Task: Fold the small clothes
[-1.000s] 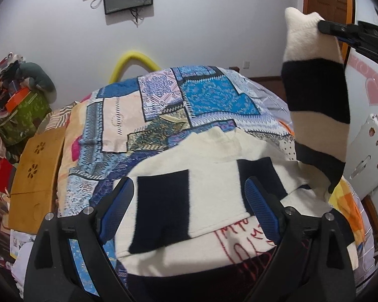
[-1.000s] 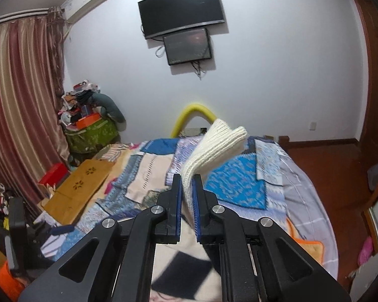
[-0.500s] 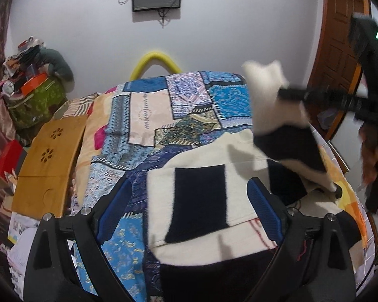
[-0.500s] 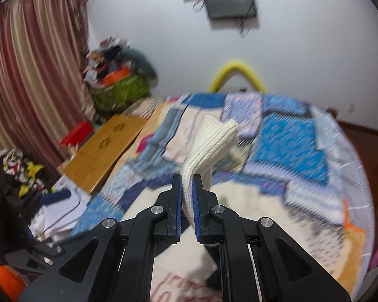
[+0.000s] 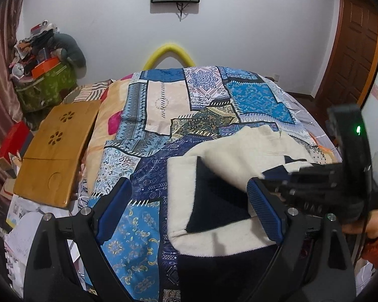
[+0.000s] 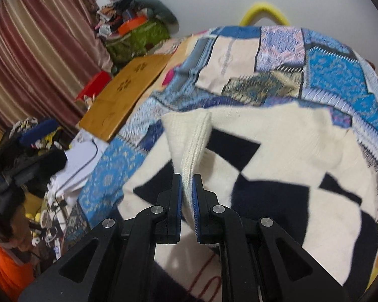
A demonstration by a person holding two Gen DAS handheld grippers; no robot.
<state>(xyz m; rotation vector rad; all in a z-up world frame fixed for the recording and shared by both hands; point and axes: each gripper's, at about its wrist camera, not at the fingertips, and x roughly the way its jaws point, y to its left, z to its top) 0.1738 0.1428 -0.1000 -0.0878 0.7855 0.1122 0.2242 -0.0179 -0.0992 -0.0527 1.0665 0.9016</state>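
Right gripper (image 6: pixel 187 196) pinches sweater cuff (image 6: pixel 191 136) above patchwork bedspread (image 5: pixel 163 105); left gripper (image 5: pixel 189 209) gapes, seemingly empty.

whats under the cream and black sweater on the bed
The sweater lies on a patchwork quilt, which shows around its far and left edges. The right gripper pinches its cream sleeve cuff above the body. Whatever lies directly beneath is covered.

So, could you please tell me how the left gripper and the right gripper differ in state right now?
The left gripper is open, its blue pads wide apart and holding nothing; the right gripper is shut on the sleeve cuff. The left one hovers over the sweater and the patchwork quilt, while the right one lays the sleeve across the sweater's body. Both share black frames and blue ribbed pads.
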